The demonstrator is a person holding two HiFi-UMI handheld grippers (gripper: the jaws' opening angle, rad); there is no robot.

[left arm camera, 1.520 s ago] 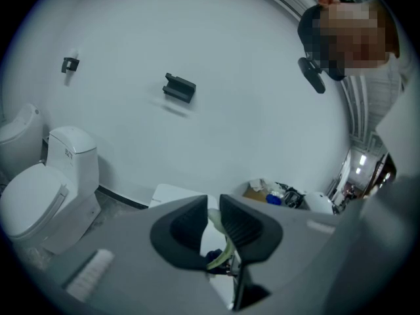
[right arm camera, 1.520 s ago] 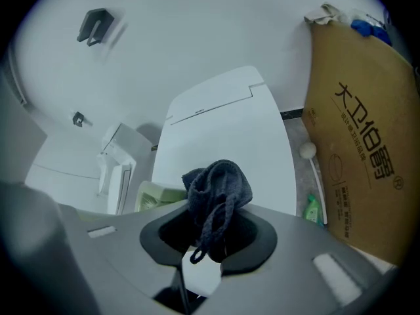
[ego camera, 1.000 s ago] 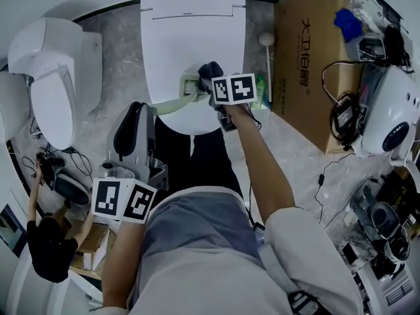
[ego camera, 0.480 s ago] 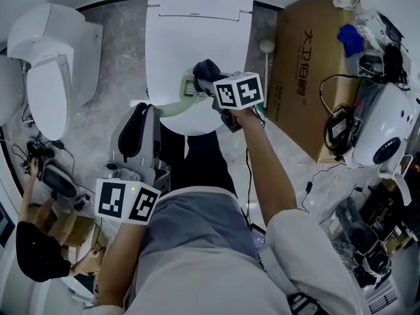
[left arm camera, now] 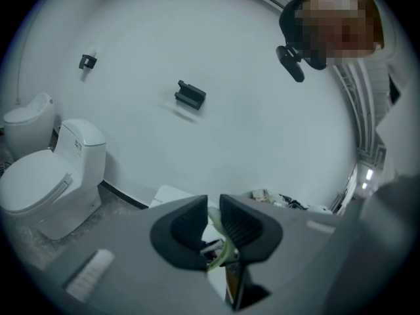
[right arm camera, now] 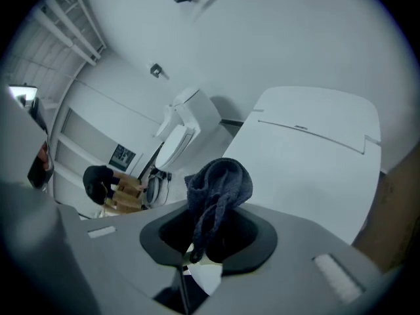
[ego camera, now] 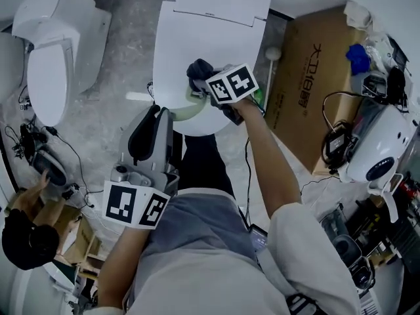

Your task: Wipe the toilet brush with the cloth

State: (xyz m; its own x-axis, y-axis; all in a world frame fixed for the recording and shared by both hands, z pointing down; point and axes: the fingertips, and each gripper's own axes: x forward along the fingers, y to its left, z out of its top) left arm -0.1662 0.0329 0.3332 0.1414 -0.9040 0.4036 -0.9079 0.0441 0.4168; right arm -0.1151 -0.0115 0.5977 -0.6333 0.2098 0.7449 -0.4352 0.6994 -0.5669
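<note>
The toilet brush [ego camera: 186,111] shows as a pale green curved handle over the front of a white toilet with its lid closed [ego camera: 213,25]. My left gripper [ego camera: 157,125] is shut on the near end of that handle [left arm camera: 214,223]; the handle sits between its dark pads [left arm camera: 190,225]. My right gripper [ego camera: 209,87] is shut on a dark blue cloth [ego camera: 197,71], which lies bunched against the far end of the brush. In the right gripper view the cloth [right arm camera: 220,188] bulges out above the jaws of the right gripper [right arm camera: 209,235]. The brush head is hidden.
A second white toilet [ego camera: 56,51] stands at the left. To the right are a brown cardboard box [ego camera: 315,77] and a white stick with a round knob [ego camera: 270,58]. Cables and devices [ego camera: 377,143] crowd the far right. A person in black [ego camera: 26,238] crouches at lower left.
The head camera has swung, so the scene slid right. Relative to the toilet, the right gripper and cloth moved left along the brush toward the left gripper. Both grips held.
</note>
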